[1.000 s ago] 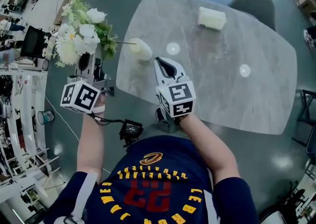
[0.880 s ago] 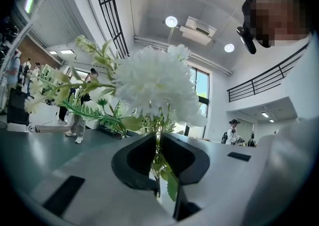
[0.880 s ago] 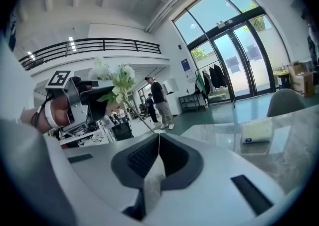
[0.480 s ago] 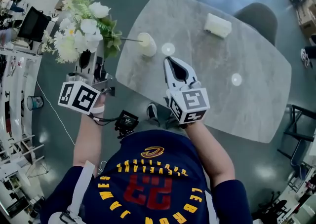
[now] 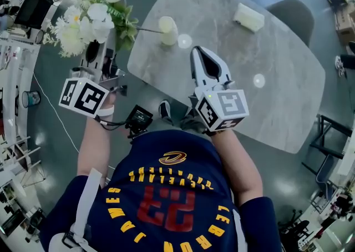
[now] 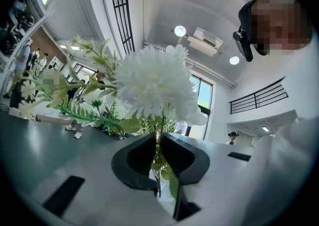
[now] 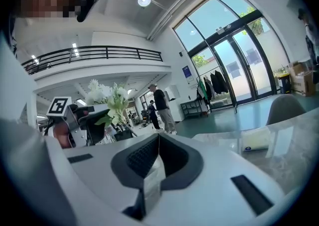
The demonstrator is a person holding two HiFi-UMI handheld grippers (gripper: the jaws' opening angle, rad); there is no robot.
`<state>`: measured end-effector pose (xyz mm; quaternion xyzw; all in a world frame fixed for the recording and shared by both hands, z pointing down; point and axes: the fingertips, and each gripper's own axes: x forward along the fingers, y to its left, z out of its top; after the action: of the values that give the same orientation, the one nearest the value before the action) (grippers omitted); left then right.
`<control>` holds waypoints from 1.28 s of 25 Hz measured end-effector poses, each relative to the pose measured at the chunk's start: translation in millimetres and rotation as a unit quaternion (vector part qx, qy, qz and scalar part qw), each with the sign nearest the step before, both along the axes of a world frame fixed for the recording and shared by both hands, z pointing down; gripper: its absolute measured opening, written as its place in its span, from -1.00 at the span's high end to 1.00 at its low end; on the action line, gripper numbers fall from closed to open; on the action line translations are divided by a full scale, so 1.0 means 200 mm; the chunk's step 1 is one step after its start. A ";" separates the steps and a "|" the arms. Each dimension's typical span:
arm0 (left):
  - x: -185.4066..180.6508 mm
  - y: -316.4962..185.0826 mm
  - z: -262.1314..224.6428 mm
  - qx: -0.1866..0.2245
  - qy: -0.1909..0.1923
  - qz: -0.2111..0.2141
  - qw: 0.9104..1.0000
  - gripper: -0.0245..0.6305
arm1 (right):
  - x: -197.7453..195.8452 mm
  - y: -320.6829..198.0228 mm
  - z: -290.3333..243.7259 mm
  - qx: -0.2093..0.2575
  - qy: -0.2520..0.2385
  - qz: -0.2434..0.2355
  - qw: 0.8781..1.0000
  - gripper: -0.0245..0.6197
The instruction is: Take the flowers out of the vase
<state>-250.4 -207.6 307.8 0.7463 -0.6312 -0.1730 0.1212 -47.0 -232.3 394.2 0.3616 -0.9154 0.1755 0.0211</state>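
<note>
- Two tools clenched: left tool (image 6: 158, 145) grips the flowers (image 6: 152, 83) by the stems, sparing blooms, beyond the left edge of the surface (image 5: 266, 45).
- Right tool (image 7: 155, 143) empty, above near edge.
- Vase (image 5: 168, 30) sits by left edge, likely emptied.

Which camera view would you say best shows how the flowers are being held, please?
The left gripper view: the left gripper is closed on the stems of the flowers, blooms beyond. The head view shows the flowers from above, grip unclear; the right gripper view shows them small, distant.
</note>
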 end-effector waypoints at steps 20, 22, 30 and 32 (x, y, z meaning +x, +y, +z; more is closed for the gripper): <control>0.00 0.01 0.01 -0.005 -0.004 0.007 1.000 0.78 | -0.05 0.04 0.01 0.001 0.001 -0.009 1.000 0.90; 0.00 0.01 0.01 -0.004 -0.004 0.008 1.000 0.78 | -0.06 0.04 0.02 0.002 0.001 -0.010 1.000 0.90; 0.00 0.01 0.00 -0.005 -0.004 0.009 1.000 0.78 | -0.06 0.05 0.02 0.000 0.000 -0.013 1.000 0.90; 0.00 0.01 0.01 -0.006 -0.005 0.009 1.000 0.78 | -0.06 0.05 0.02 -0.002 0.000 -0.014 1.000 0.90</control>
<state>-250.0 -206.2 309.1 0.7519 -0.6262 -0.1649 0.1239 -59.9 -222.4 398.4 0.3488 -0.9201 0.1766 0.0245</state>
